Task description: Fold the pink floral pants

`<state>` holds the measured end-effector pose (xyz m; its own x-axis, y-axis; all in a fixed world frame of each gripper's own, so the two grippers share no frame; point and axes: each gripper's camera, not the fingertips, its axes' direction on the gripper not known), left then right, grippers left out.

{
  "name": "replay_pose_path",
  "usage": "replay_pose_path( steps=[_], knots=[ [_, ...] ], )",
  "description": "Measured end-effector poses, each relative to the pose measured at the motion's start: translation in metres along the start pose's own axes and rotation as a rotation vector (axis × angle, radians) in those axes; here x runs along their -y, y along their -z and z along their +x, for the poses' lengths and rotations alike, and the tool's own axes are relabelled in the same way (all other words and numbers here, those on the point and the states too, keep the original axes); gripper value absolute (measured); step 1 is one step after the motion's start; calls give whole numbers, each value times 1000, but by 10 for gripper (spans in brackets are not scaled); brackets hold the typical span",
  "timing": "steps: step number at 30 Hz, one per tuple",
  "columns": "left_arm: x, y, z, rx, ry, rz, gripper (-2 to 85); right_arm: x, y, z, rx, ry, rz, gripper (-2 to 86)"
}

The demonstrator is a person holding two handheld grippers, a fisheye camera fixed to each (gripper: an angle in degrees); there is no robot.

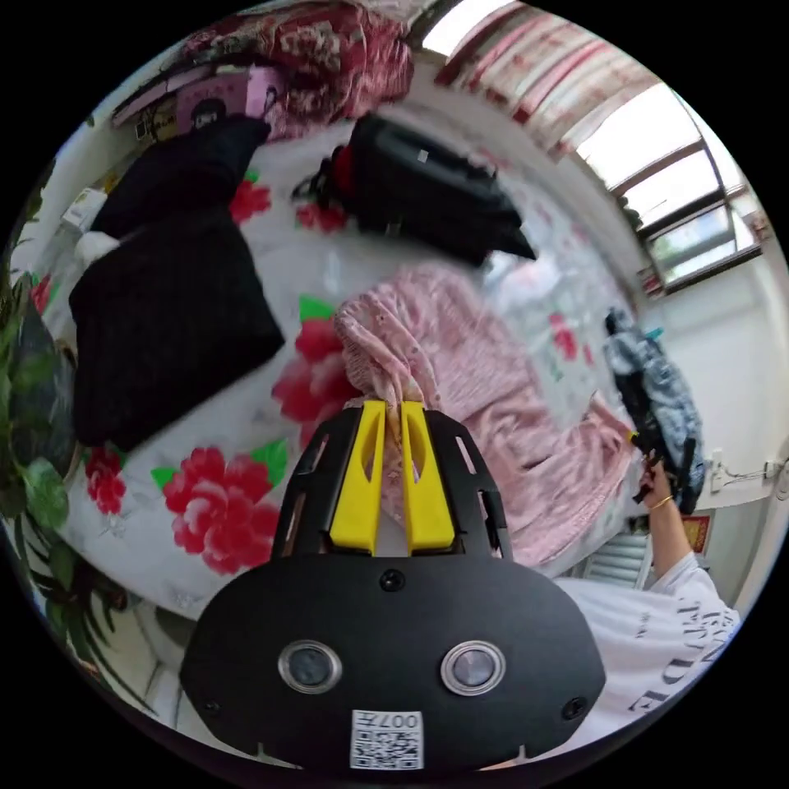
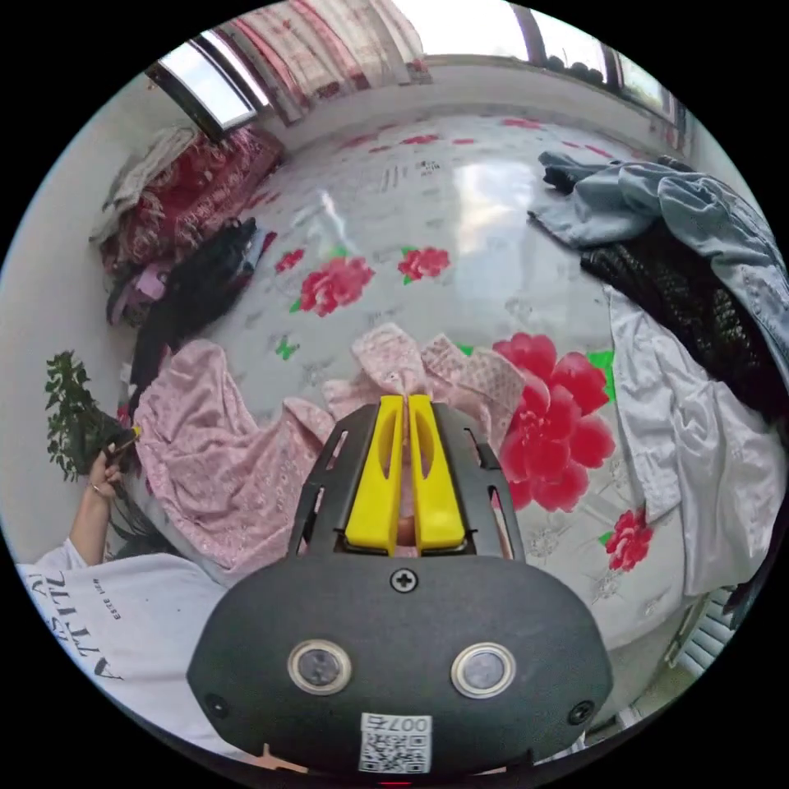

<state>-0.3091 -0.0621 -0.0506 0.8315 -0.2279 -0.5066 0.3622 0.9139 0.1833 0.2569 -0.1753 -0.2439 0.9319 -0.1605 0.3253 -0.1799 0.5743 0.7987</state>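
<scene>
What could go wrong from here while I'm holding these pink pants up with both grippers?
1. The left gripper and right gripper each pinch only a bunched edge of the pink floral pants, so the thin fabric could slip out.
2. The fabric hangs crumpled between the grips, so a fold made now would likely trap wrinkles.
3. A black folded garment and a white garment lie close by on the floral bedsheet; the swinging pants might drag them.
</scene>
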Motion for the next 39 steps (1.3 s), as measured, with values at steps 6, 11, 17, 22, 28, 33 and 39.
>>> replay_pose_path(
  steps=[6,11,17,22,28,33,39],
  knots=[
    [52,136,39,-126,-119,402,16,50,207,24,253,-59,527,-3],
    [21,205,56,-132,-214,597,19,0,304,40,262,-12,691,-3],
    [-53,146,34,-73,-173,304,31,-115,274,111,129,-173,509,-2],
    [-129,3,-17,124,38,-160,36,-209,147,187,31,-525,103,2],
    [-145,-13,-20,146,75,-192,37,-238,112,169,-157,-515,62,19],
    [-144,-5,9,283,-7,-214,31,-197,74,103,-200,-213,31,28],
    [-162,8,21,338,20,-213,39,-144,15,51,-156,-92,-36,37]
  ],
)
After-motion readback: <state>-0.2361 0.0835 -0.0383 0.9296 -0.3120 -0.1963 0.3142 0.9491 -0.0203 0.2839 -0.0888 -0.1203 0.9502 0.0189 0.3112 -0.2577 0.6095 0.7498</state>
